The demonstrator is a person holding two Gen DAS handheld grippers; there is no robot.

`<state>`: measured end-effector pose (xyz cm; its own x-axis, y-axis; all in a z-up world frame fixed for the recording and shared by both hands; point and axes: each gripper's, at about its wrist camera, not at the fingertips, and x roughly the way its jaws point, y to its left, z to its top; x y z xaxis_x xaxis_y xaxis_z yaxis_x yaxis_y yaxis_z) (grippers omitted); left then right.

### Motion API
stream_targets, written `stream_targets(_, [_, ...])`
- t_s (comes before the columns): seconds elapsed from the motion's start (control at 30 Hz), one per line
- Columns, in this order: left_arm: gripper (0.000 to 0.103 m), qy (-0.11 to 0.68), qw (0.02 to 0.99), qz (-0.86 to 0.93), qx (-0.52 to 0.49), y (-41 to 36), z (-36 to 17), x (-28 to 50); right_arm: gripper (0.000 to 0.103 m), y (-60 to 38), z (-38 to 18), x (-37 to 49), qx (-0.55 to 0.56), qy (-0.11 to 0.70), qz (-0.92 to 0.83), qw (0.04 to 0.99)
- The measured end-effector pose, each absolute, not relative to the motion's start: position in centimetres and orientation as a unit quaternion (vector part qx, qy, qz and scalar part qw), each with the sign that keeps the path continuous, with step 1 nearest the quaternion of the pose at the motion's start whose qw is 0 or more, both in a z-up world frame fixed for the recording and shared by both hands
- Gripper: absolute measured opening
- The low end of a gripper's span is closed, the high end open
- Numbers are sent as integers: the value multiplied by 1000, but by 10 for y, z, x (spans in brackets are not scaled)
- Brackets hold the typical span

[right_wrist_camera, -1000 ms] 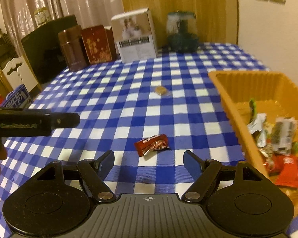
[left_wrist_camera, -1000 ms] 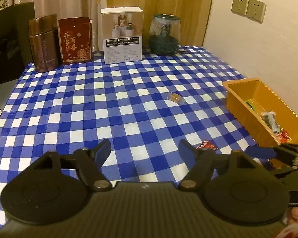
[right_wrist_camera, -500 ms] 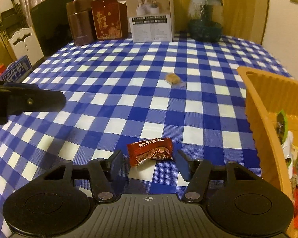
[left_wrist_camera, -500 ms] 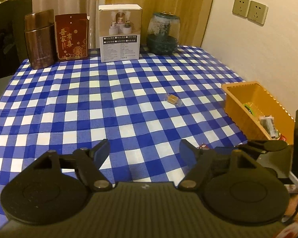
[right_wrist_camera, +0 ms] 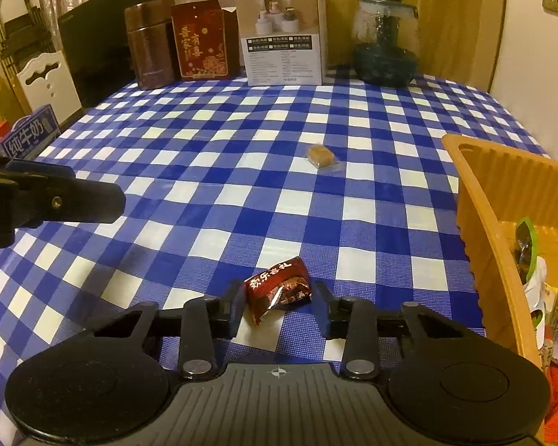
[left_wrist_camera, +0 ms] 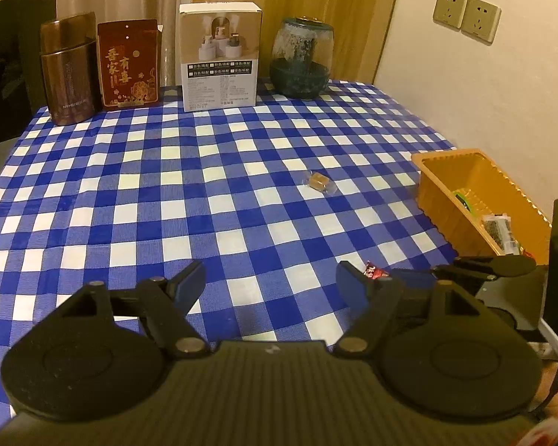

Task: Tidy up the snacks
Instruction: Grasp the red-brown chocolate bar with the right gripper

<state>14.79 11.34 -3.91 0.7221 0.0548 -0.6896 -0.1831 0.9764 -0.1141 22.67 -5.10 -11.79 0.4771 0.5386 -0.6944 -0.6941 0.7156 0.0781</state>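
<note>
A red wrapped snack (right_wrist_camera: 279, 290) lies on the blue checked tablecloth between the fingers of my right gripper (right_wrist_camera: 279, 303). The jaws are narrowed around it with a small gap on the right side. A corner of the snack (left_wrist_camera: 374, 271) shows in the left wrist view. A small tan wrapped candy (right_wrist_camera: 320, 156) lies mid-table, also in the left wrist view (left_wrist_camera: 319, 180). An orange tray (right_wrist_camera: 476, 223) holding several snacks stands at the right, also in the left wrist view (left_wrist_camera: 446, 200). My left gripper (left_wrist_camera: 269, 286) is open and empty above the cloth.
At the table's back stand a brown canister (left_wrist_camera: 69, 74), a red box (left_wrist_camera: 128, 68), a white carton (left_wrist_camera: 219, 55) and a glass jar (left_wrist_camera: 301, 61). A wall runs along the right. A milk carton (right_wrist_camera: 29, 135) sits off the left edge.
My right gripper has moved forward and down over the red snack and its jaws have narrowed around it. The left gripper has pulled back slightly.
</note>
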Motion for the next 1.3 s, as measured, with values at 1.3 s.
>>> stream_targets(1.3, [77, 362, 922, 84, -113, 119, -41, 159, 45, -37, -116, 242, -53, 379, 304, 872])
